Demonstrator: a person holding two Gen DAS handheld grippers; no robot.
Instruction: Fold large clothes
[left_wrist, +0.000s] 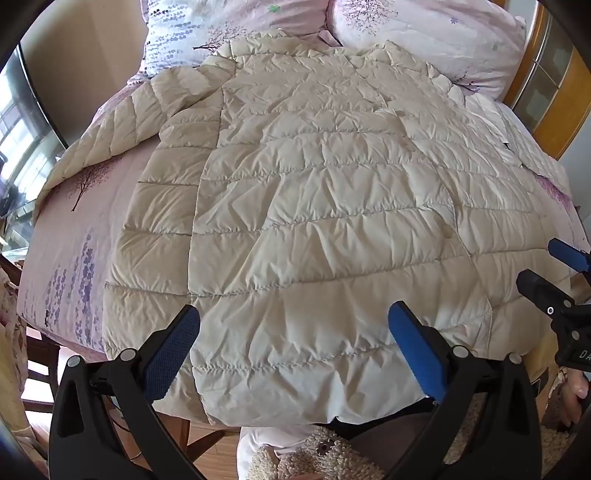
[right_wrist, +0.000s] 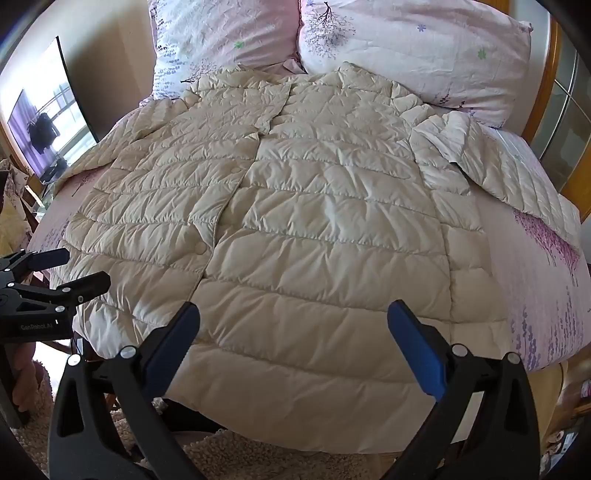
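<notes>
Two wide-open, empty grippers, left (left_wrist: 293, 347) and right (right_wrist: 293, 347), hover over a flat cream jacket (right_wrist: 295, 206); best fold the sleeves (right_wrist: 498, 173) inward first.

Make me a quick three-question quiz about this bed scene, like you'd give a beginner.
1. True or false: the cream puffer jacket lies spread flat, front side up.
2. What is the left claw holding? A) a sleeve B) the hem C) nothing
3. What sits beyond the jacket's collar?

Key
1. True; its snap placket faces up.
2. C; like the right claw, it is open above the hem.
3. Two floral pillows.
</notes>
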